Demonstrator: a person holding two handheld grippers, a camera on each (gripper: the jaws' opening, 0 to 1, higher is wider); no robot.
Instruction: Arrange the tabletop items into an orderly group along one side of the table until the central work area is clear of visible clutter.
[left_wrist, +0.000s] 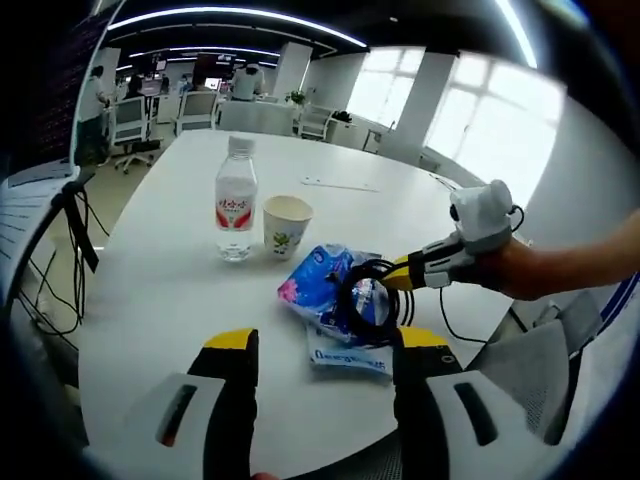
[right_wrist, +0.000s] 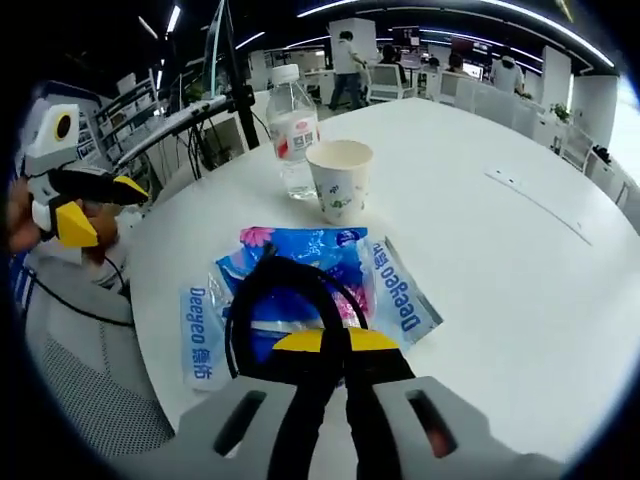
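A coiled black cable (right_wrist: 262, 300) lies on top of blue tissue packs (right_wrist: 300, 252) near the white table's edge. My right gripper (right_wrist: 335, 342) is shut on the cable's near side. In the left gripper view the same right gripper (left_wrist: 392, 280) reaches in from the right and holds the cable (left_wrist: 362, 300) over the packs (left_wrist: 318, 278). My left gripper (left_wrist: 325, 345) stands open just short of the packs, with nothing between its jaws. It also appears at the left, off the table's edge (right_wrist: 95, 205). A water bottle (left_wrist: 236, 200) and a paper cup (left_wrist: 286, 225) stand upright side by side beyond the packs.
The round white table (left_wrist: 160, 300) stretches bare past the bottle, with a thin flat strip (left_wrist: 340, 184) lying far back. A grey mesh chair (right_wrist: 90, 390) stands at the near edge. Desks, chairs and people fill the office behind.
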